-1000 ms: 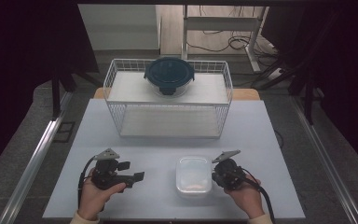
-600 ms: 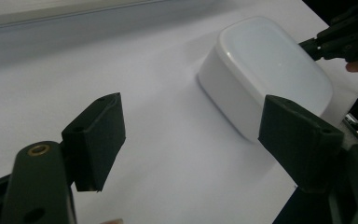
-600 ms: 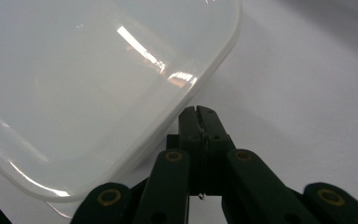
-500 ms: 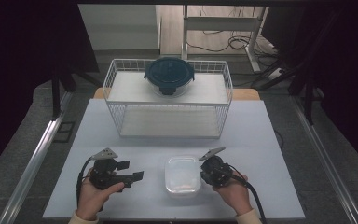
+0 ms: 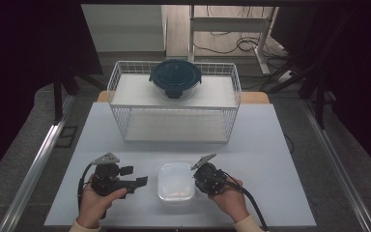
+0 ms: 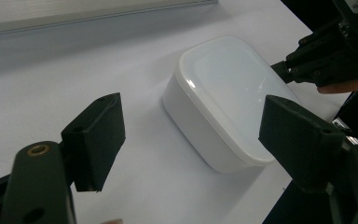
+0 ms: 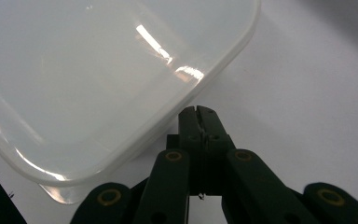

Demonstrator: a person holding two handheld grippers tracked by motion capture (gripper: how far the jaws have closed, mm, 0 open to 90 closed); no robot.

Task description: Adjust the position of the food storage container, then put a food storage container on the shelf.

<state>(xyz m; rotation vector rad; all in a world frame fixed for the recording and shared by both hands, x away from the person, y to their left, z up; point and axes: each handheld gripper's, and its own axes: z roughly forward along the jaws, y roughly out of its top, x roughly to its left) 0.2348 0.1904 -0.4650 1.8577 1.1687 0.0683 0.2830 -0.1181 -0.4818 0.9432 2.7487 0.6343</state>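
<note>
A white rounded plastic container [image 5: 176, 182] with its lid on lies near the table's front edge, between both hands. My left gripper [image 5: 135, 176] is open just left of it, jaws aimed at it and apart from it. In the left gripper view the container [image 6: 228, 88] lies ahead of the left gripper [image 6: 198, 135], and the right gripper [image 6: 284, 70] touches its far side. My right gripper [image 5: 196, 180] is shut, empty, its tips against the container's right edge. In the right gripper view the right gripper [image 7: 199, 112] meets the container's rim [image 7: 121, 93].
A white wire basket [image 5: 174, 123] stands at the back of the white table [image 5: 270, 145]. A dark blue round lidded bowl [image 5: 175, 77] rests on the basket's upper white surface. Dark floor and metal rails flank the table.
My right gripper has moved left, and the white container has slid left with it, closer to the left gripper. The left gripper has stayed put.
</note>
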